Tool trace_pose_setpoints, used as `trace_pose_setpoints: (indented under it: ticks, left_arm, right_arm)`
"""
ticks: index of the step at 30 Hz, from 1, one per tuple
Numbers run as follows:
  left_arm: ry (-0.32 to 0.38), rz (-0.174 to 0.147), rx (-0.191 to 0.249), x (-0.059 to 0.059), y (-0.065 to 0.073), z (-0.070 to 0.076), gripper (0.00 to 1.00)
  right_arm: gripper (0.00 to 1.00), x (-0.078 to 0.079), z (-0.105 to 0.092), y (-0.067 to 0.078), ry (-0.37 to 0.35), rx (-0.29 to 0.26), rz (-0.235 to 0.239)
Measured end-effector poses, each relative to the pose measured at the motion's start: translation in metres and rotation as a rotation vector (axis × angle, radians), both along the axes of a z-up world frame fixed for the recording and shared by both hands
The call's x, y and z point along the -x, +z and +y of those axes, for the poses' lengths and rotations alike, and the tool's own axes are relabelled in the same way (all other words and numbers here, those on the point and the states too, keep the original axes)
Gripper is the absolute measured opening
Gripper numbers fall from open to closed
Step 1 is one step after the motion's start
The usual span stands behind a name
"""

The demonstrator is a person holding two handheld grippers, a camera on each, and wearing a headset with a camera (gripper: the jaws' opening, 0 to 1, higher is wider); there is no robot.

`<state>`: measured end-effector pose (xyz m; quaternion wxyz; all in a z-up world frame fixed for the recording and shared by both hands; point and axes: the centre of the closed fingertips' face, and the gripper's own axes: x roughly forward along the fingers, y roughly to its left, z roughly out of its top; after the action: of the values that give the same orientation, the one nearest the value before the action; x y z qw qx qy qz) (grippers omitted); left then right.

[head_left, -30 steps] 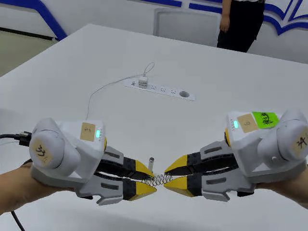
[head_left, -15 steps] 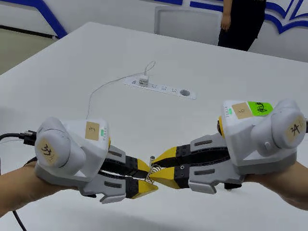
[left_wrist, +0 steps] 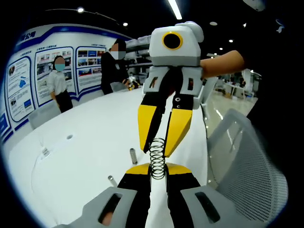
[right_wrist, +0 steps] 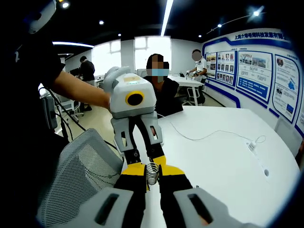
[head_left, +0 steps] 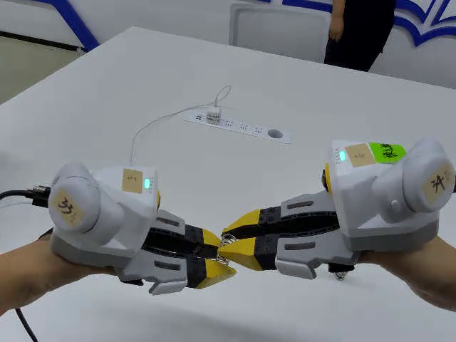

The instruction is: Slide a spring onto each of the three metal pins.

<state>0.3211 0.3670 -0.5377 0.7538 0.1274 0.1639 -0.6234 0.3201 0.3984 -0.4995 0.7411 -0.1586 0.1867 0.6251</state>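
Between my two grippers, over the white bench (head_left: 107,107), sits the small coiled steel spring (left_wrist: 157,159). My left gripper (left_wrist: 156,175) has its yellow-tipped jaws pressed onto one end of the coil. My right gripper (right_wrist: 152,176) faces it tip to tip and pinches the other end. Just beyond the left gripper's tips, a little to their left in the left gripper view, a short upright metal pin (left_wrist: 133,156) stands on the bench. A second metal pin (left_wrist: 111,180) stands nearer that gripper, further to the same side. Both pins stand apart from the spring. Well ahead of both grippers lies a white power strip (head_left: 239,130) with a thin white cable (head_left: 153,127).
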Motion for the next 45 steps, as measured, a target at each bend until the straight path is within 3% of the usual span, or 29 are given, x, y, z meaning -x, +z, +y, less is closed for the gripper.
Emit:
trace_pose_setpoints:
  ticks: [11, 19, 24, 30, 37, 45]
  left_arm:
    - [0.052, 0.007, 0.013, -0.007, -0.001, 0.014, 0.22]
    - [0.085, 0.034, 0.027, -0.010, -0.002, 0.020, 0.33]
    - [0.104, 0.046, 0.037, -0.012, -0.004, 0.023, 0.40]
    - [0.130, 0.056, 0.032, -0.017, -0.009, 0.029, 0.47]
    - [0.158, 0.071, 0.035, -0.023, -0.013, 0.034, 0.54]
    - [0.194, 0.091, 0.034, -0.029, -0.020, 0.038, 0.67]
  right_arm:
    - [0.10, -0.011, 0.002, 0.001, -0.014, 0.010, -0.022]
    - [0.10, -0.024, 0.000, -0.003, -0.049, 0.020, -0.029]
    - [0.10, -0.042, -0.006, -0.006, -0.100, 0.025, -0.050]
    - [0.10, -0.072, -0.015, -0.010, -0.191, 0.012, -0.037]
    - [0.10, -0.092, -0.015, -0.023, -0.255, 0.028, -0.052]
    - [0.10, -0.104, -0.010, -0.051, -0.285, 0.053, -0.017]
